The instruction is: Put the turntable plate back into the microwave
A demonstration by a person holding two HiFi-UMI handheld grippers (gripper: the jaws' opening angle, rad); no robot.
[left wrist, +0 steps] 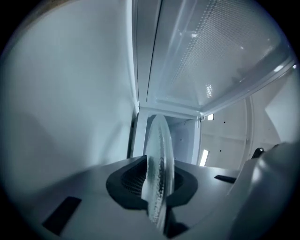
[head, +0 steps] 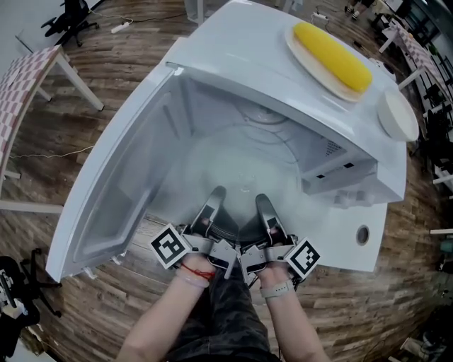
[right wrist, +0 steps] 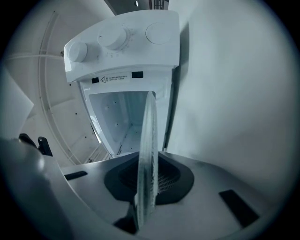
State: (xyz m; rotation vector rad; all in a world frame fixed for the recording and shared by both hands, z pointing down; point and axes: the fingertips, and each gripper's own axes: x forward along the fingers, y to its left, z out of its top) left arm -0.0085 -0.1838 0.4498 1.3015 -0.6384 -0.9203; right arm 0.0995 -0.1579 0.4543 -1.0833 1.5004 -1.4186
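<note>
The clear glass turntable plate lies flat in the mouth of the white microwave, whose door hangs open to the left. My left gripper and right gripper stand side by side at the plate's near rim, each shut on it. The left gripper view has the plate edge-on between the jaws of the left gripper, with a white cavity wall behind. In the right gripper view the plate's rim is pinched in the right gripper, under the panel of knobs.
A plate holding a yellow corn cob sits on top of the microwave, and a white bowl stands at its right end. Wooden floor surrounds the unit. A checked table stands far left, and a black chair is beyond it.
</note>
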